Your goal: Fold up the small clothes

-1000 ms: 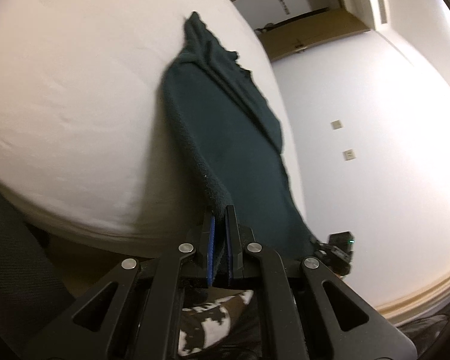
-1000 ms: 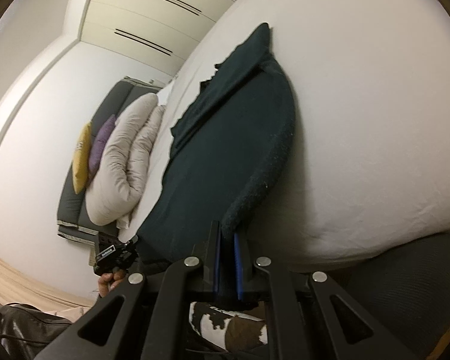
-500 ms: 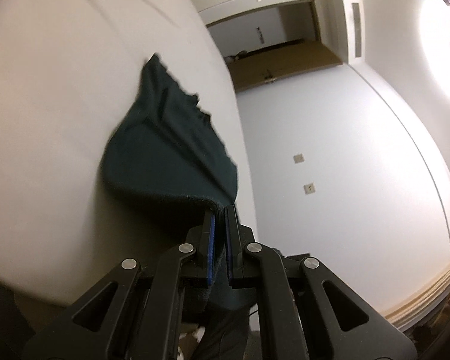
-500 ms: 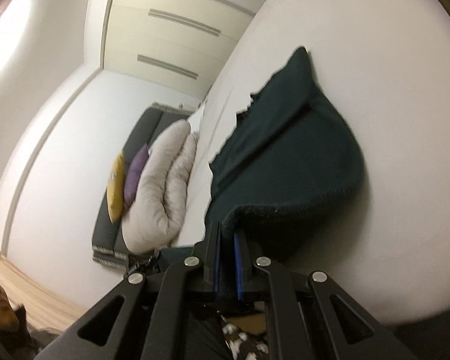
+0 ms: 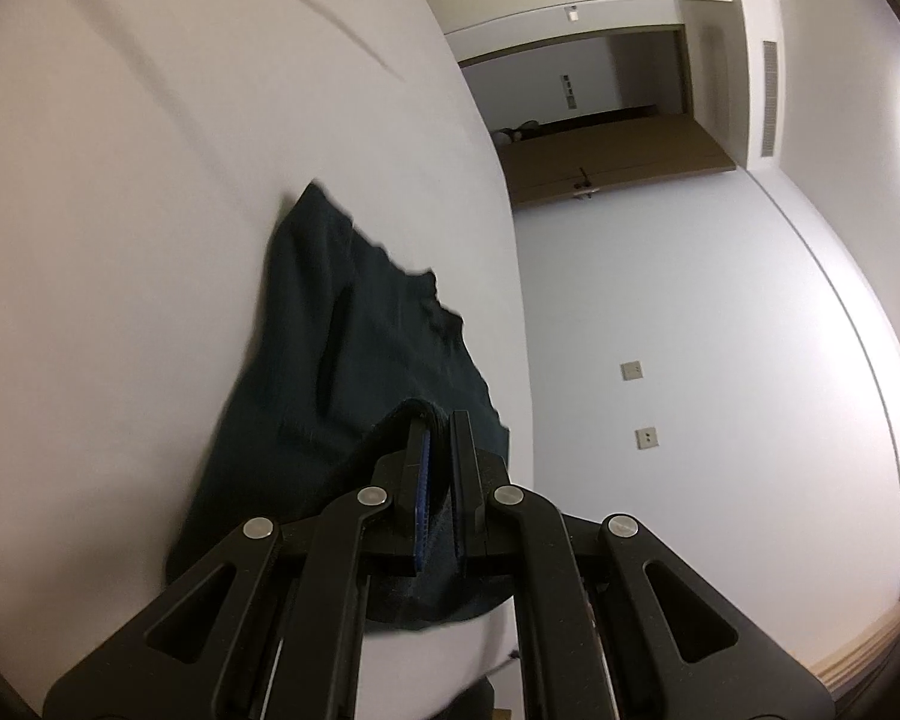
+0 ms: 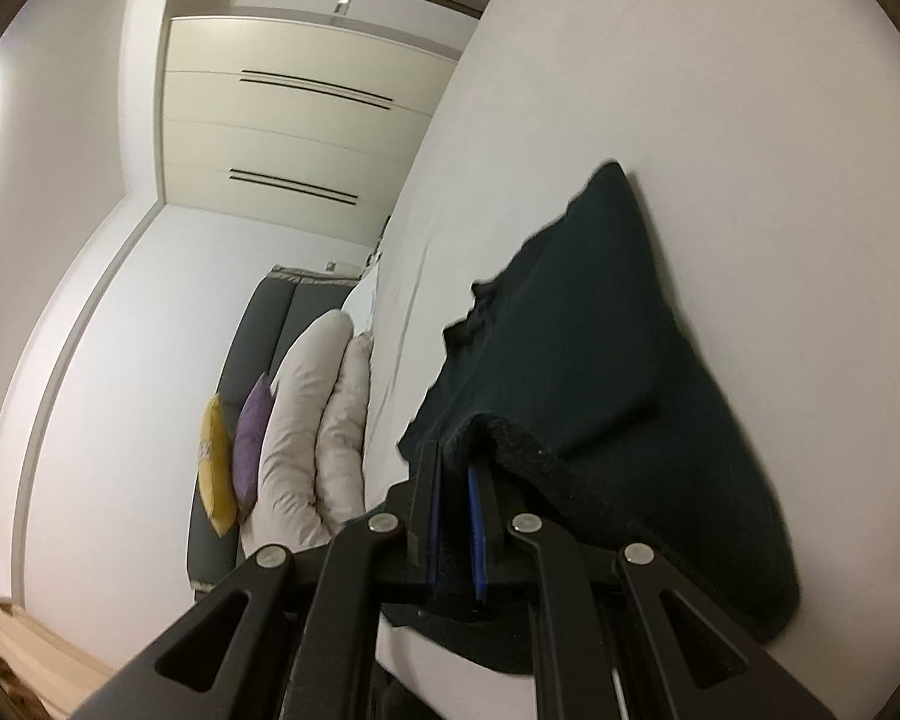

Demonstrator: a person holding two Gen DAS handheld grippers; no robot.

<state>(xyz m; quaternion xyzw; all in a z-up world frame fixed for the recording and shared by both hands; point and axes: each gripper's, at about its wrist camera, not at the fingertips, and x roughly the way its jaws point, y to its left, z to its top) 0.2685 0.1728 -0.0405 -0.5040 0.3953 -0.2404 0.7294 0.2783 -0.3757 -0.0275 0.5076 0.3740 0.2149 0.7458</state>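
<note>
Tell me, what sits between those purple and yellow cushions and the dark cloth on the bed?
In the right wrist view, a rolled pale duvet lies between the cushions and the dark cloth, then a bare strip of white bed.

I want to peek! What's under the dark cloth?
White bed shows all around the cloth. Its near edge is folded over itself, so more cloth lies below. What's directly under stays hidden.

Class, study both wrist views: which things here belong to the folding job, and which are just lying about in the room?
Part of the job:
dark garment
left gripper
right gripper
white bed

Just lying about:
rolled duvet
yellow cushion
purple cushion
wooden door
</note>
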